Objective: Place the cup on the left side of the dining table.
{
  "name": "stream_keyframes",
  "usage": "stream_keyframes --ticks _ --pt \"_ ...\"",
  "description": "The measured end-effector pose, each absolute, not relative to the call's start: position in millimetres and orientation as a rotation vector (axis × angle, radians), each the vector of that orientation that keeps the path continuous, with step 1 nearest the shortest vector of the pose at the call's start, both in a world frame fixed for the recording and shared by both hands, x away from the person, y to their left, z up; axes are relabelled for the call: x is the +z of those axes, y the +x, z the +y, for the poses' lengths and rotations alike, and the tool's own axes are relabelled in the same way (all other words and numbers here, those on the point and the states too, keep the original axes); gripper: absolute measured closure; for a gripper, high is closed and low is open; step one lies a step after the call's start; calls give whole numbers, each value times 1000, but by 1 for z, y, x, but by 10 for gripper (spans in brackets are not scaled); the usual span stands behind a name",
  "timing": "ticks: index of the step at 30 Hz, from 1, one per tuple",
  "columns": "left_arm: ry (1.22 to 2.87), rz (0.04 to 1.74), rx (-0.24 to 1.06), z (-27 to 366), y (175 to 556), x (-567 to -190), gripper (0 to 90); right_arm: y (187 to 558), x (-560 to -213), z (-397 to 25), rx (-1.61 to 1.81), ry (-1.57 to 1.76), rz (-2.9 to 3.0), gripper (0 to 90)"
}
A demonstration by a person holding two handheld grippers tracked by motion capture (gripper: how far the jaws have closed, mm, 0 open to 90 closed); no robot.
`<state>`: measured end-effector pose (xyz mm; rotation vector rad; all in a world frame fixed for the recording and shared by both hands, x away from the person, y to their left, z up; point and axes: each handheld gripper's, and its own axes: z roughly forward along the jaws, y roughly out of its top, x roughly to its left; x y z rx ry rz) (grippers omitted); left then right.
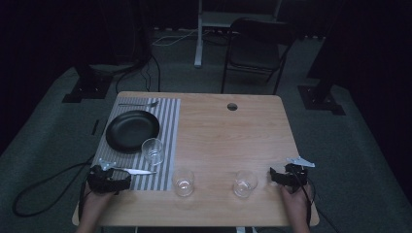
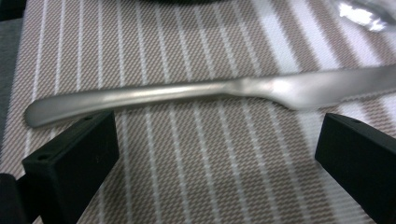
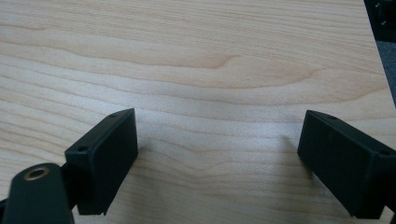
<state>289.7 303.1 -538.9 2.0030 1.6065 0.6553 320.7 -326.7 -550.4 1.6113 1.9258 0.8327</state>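
A wooden table (image 1: 218, 141) stands on grey carpet w/ a folding chair (image 1: 257, 48) behind it in the dim room. A grey-striped placemat (image 1: 167, 126) covers the table's left part; on it sit a black plate (image 1: 132, 130), a fork (image 1: 138, 104) along the far edge, a drinking glass (image 1: 153, 150) just beside the plate's near-right rim, and a butter knife (image 1: 138, 170) lying crosswise near the front edge. Two more glasses stand on bare wood toward the front: one (image 1: 184, 182) just off the mat's near-right corner, another (image 1: 244, 183) right of centre, well apart from the first.

The person's left hand (image 1: 94, 201) holds the left gripper (image 1: 108, 178) at the mat's front-left, jaws spread wide. In the left gripper view the knife (image 2: 210, 93) lies across the mat (image 2: 187, 154) just beyond the jaw tips, handle end at left, not between them and not touched.

The right hand (image 1: 296, 201) holds the right gripper (image 1: 286, 174) near the table's front-right edge, right of the second glass. In the right gripper view its jaws stand wide apart over bare tabletop (image 3: 196, 70), nothing between them.
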Motion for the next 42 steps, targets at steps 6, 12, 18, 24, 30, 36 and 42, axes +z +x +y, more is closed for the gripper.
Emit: stream_keyframes --ticks 6,12,18,24,30,36,42 --pt "1949 1608 679 310 282 -543 2 321 -550 -327 833 1611 1925 117" --pt "1892 1631 679 313 277 -546 2 321 -550 -327 833 1611 1925 116" --pt "1871 1658 673 314 276 -546 2 321 -550 -327 833 1611 1925 116" --pt "1874 1656 671 314 276 -546 2 321 -550 -327 833 1611 1926 116" --pt "1892 1625 657 317 277 -546 2 321 -550 -327 833 1612 1926 116" --pt "1892 1626 657 317 277 -546 2 321 -550 -327 832 1612 1926 116" --pt "1893 1626 656 317 277 -546 2 321 -550 -327 833 1612 1926 116"
